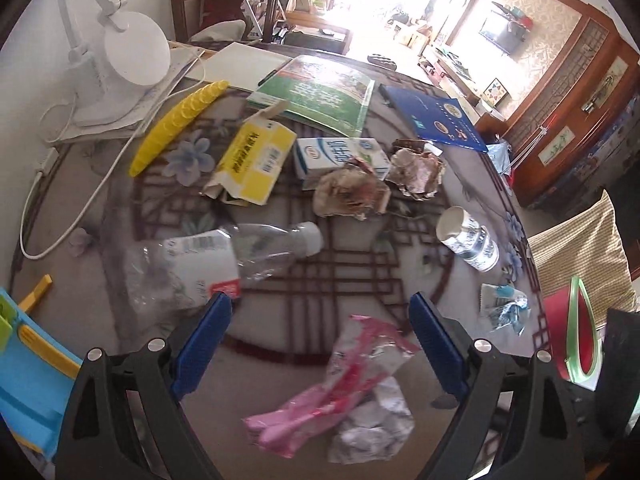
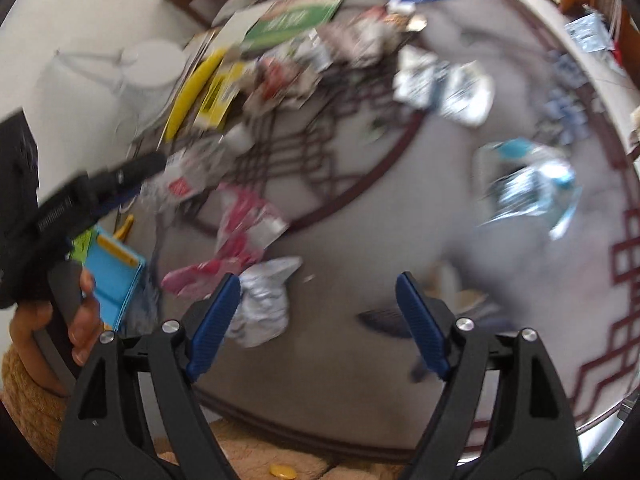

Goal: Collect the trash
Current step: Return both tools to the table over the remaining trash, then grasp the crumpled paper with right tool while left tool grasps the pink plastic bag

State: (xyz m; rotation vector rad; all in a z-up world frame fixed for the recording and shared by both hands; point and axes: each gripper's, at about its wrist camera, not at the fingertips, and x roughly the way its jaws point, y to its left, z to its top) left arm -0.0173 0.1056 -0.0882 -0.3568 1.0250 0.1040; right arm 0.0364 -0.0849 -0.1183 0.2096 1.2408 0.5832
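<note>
the trash lies scattered over the round table (image 1: 460,184) with its dark red lattice pattern. nearest me, just ahead of my left gripper (image 1: 320,344), is a pink wrapper (image 1: 340,376) twisted up against a crumpled silvery white wrapper (image 1: 372,428); neither is touched. my left fingers stand wide apart with nothing between the blue pads. beside the left pad lies a squashed clear plastic bottle (image 1: 208,260) on its side, white cap pointing to the middle of the table. further out sit a torn yellow carton (image 1: 252,160), a white and blue milk carton (image 1: 340,156), two brownish paper wads (image 1: 352,192), a tipped paper cup (image 1: 468,240) and a small blue wrapper (image 1: 504,308) near the rim.

my right gripper (image 2: 318,312) is also spread open and empty, above bare table beside the silvery wrapper. its view is smeared by blur, so the far items are only streaks of colour. my left hand (image 2: 80,320) shows at the edge, partly cut off. print on the cartons is unreadable.
</note>
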